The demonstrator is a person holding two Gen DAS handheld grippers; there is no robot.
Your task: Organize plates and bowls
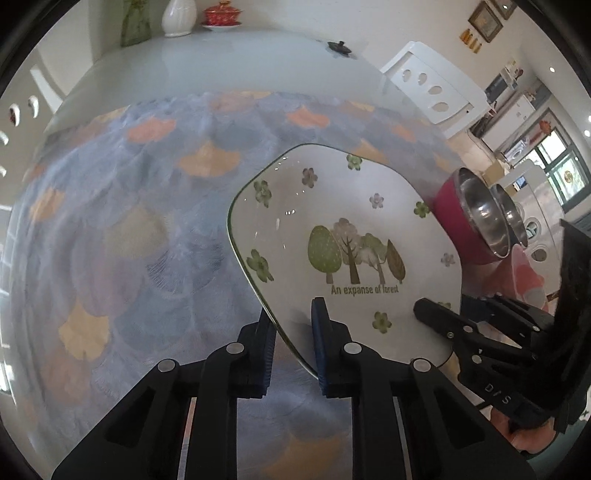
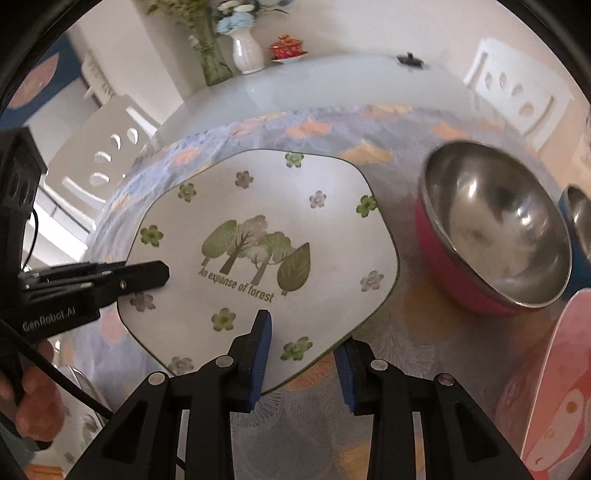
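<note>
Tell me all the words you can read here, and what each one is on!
"An expanse of forest" is on the white plate, under the painted trees.
"GenRobot.AI" is on the left gripper, along its black body in the right wrist view.
"D/S" is on the right gripper, seen in the left wrist view.
The framed pictures on the wall are too small to read.

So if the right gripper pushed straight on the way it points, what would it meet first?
The plate. The right gripper already clamps the plate's near rim, one finger over it, one under, so it would only slide further onto the plate. The pink bowl lies off to the right, probably outside that line.
</note>
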